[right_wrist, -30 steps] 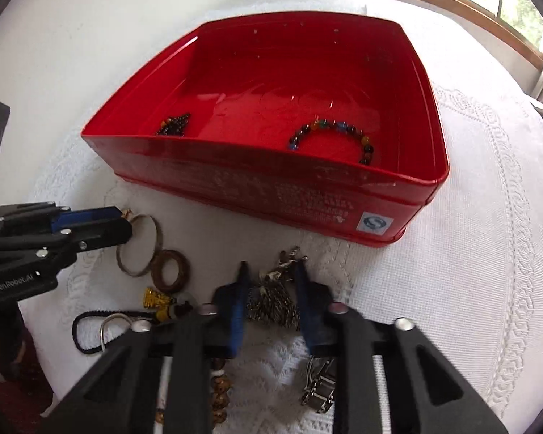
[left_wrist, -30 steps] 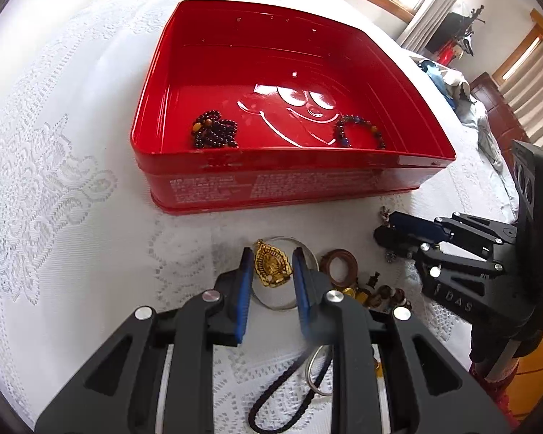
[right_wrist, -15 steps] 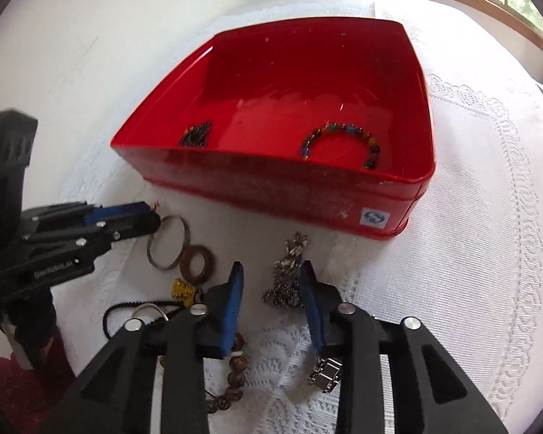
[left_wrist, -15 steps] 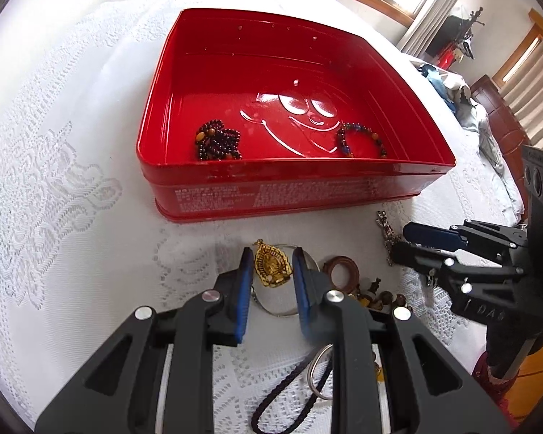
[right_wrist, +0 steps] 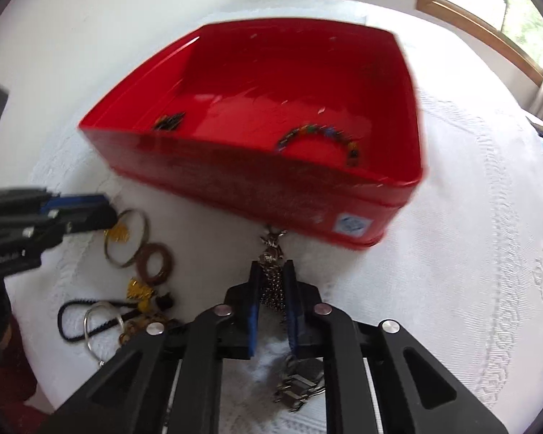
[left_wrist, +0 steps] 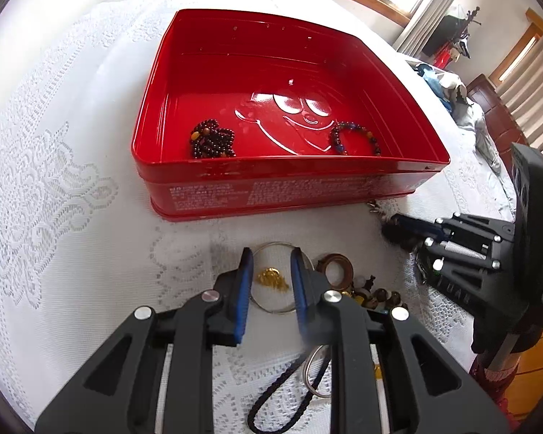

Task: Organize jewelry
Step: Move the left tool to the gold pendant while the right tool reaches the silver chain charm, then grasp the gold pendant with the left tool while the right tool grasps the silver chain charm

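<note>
Jewelry lay partly in the red tin [left_wrist: 278, 184]: dark bead strand [left_wrist: 210, 139], coloured bracelet [left_wrist: 354, 137]. Left gripper [left_wrist: 270, 275] stood parted around the gold pendant [left_wrist: 271, 277] lying inside a wire bangle [left_wrist: 279, 277] on the lace cloth [left_wrist: 54, 188]; pads not touching it. Right gripper [right_wrist: 273, 285] was clamped on a silver chain [right_wrist: 271, 282].

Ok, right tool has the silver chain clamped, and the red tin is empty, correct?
No: the left wrist view shows the red tin holding a dark bead bracelet and a multicoloured bracelet. The right tool does clamp the silver chain.
</note>
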{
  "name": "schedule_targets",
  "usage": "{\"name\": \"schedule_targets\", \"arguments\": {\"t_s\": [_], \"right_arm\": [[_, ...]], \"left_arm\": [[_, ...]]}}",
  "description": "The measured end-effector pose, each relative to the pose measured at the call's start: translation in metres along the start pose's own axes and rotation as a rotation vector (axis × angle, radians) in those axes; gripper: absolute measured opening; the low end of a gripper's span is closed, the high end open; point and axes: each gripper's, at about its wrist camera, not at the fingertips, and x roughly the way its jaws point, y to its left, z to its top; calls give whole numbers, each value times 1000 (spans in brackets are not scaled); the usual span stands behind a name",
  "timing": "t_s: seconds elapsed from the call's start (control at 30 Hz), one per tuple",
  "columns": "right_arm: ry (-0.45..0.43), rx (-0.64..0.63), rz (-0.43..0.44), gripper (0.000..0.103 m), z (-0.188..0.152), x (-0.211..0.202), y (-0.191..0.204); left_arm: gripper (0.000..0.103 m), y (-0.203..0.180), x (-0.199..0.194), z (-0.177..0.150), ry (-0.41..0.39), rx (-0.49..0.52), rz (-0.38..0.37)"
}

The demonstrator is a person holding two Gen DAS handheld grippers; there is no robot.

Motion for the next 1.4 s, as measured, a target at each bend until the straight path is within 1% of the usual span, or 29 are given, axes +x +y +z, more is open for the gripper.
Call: {"name": "schedule_targets", "arguments": {"t_s": [0.07, 0.17, 0.23, 0.3, 0.37, 0.53, 0.6, 0.67, 0.7, 0.8, 0.87, 0.93, 1.0, 1.07, 1.27, 1.33, 1.4], "right_arm": [[-40, 40, 40, 9, 5, -10, -12], [-67, 92, 138, 9, 6, -20, -24], [-75, 111, 183, 9, 7, -24, -28], [-79, 120, 215, 9, 6, -27, -32], [-79, 123, 246, 9, 7, -27, -33], [-63, 112, 219, 9, 9, -27, -19], [-59, 113, 218, 9, 10, -25, -18], [-59, 108, 215, 9, 8, -28, -18], [-57, 105, 214, 9, 10, -21, -14], [-48, 102, 214, 9, 10, -19, -13], [-44, 102, 213, 9, 11, -17, -12], [-44, 104, 213, 9, 11, -14, -10], [-44, 105, 213, 9, 11, -15, -11], [-43, 104, 213, 9, 11, -15, -12], [-42, 106, 213, 9, 11, -17, -13], [-43, 106, 215, 9, 11, -17, -14], [-43, 107, 216, 9, 11, -18, -14]], "left_arm": [[19, 0, -1, 0, -3, 0, 0], [19, 1, -2, 1, -5, -3, -5], [19, 1, -3, 0, -6, -1, -4], [22, 0, -4, 0, -8, 5, 9], [22, 0, -3, -1, -1, 9, 11], [22, -2, 4, -2, 34, 23, 21], [29, -3, 6, -3, 44, 24, 28], [34, -3, 7, -5, 51, 21, 27], [34, -3, 7, -6, 54, 25, 25], [35, -6, 9, -10, 75, 32, 4], [35, -7, 12, -11, 82, 30, 6], [32, -6, 14, -12, 85, 22, 12], [21, -6, 14, -12, 78, 22, 25], [15, -7, 14, -12, 79, 24, 25], [15, -12, 14, -12, 61, 53, 46], [15, -10, 12, -10, 53, 43, 36], [15, -6, 6, -8, 26, 28, 31]]}}
